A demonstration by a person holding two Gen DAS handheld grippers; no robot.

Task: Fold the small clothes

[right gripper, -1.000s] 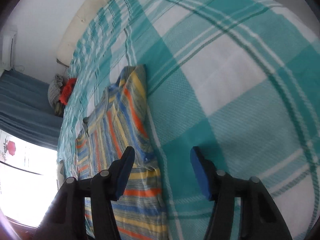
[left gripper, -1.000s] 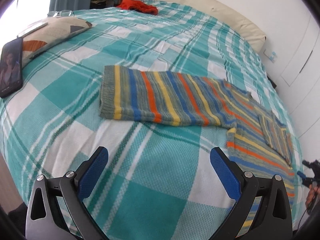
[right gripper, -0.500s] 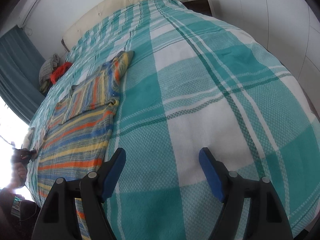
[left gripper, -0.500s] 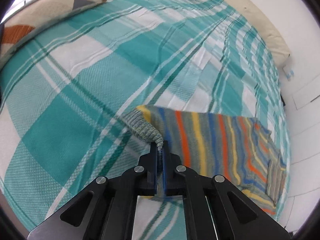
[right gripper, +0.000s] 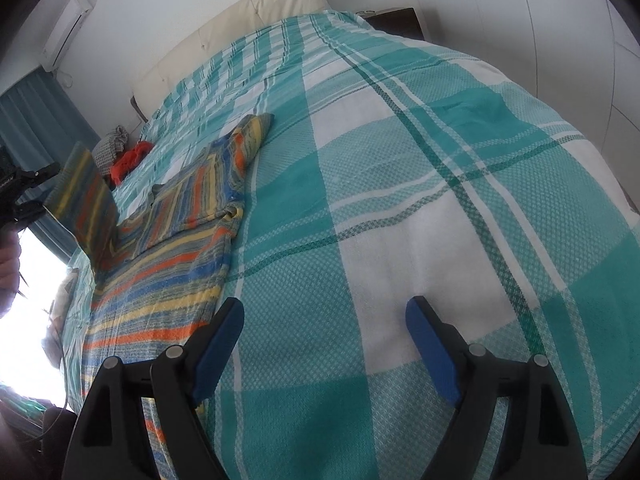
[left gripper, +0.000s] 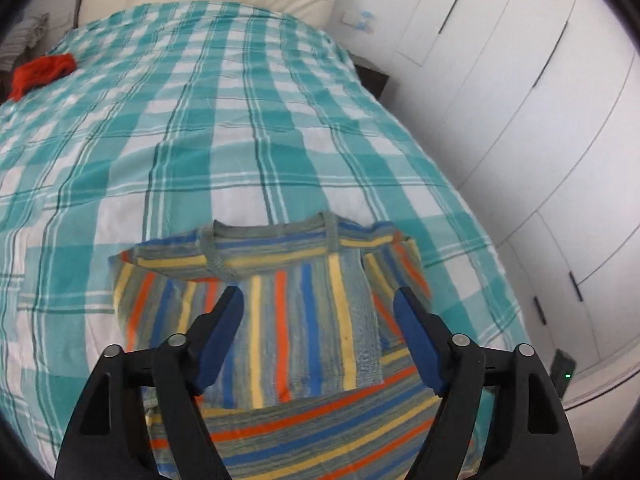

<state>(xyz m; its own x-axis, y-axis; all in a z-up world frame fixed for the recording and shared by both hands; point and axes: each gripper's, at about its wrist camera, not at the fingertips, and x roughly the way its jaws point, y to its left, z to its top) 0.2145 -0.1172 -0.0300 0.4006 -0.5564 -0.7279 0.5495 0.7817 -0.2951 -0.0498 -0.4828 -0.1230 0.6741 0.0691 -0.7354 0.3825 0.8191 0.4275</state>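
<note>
Let go of the near-left sleeve with the left gripper: clamped tight on its cuff half a second ago, jaws now spread wide and holding nothing. Carried that sleeve across the chest of the striped sweater in between. From the left wrist view, looks laid over the torso with its stripes running near to far. From the right wrist view, seems to stand off the body close to the left gripper; cannot tell whether fully settled.

No change with the right gripper: jaws wide open as before, empty, hovering over bare plaid bed just right of the sweater's hem.

Means, most likely, both sleeves now turned in, with the other sleeve already folded inward on the right. Probably leaves only the fold of hem toward collar.

Sweater spread flat on the near part of the bed, collar toward the far end, hem near. Soft knit in blue, orange, yellow and grey stripes, slightly rumpled at the right armpit. Apart from it, a red garment at the far left of the bed.
</note>
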